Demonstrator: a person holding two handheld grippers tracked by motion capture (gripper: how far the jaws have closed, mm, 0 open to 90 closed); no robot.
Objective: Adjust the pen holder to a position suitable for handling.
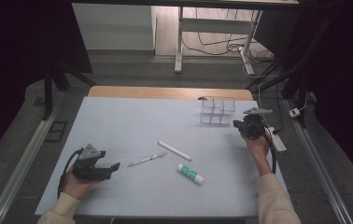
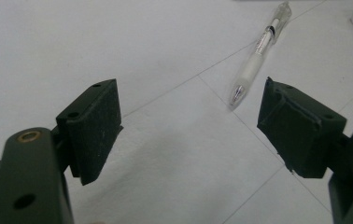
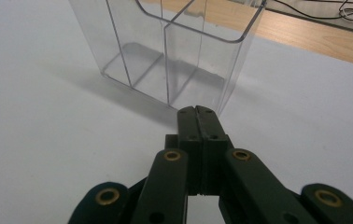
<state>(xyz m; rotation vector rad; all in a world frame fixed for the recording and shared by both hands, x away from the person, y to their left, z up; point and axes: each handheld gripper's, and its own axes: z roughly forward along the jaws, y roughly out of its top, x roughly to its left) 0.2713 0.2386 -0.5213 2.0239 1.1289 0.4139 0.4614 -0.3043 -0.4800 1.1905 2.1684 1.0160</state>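
Left tongs spread wide, nothing between; left gripper view shows pen tip just ahead, near one jaw. Right tongs pressed closed, empty, near corner of clear divided box. High view adds white stick, glue stick mid counter; open room around left tongs.

A pale blue-grey counter with thin grid lines shows a light wood strip along its far edge. Both tongs are black with brass-coloured rivets: left tongs, right tongs. The see-through plastic pen has a frosted white grip. The glue stick is white with a green label. The short white stick is plain. The divided box is colourless clear plastic.
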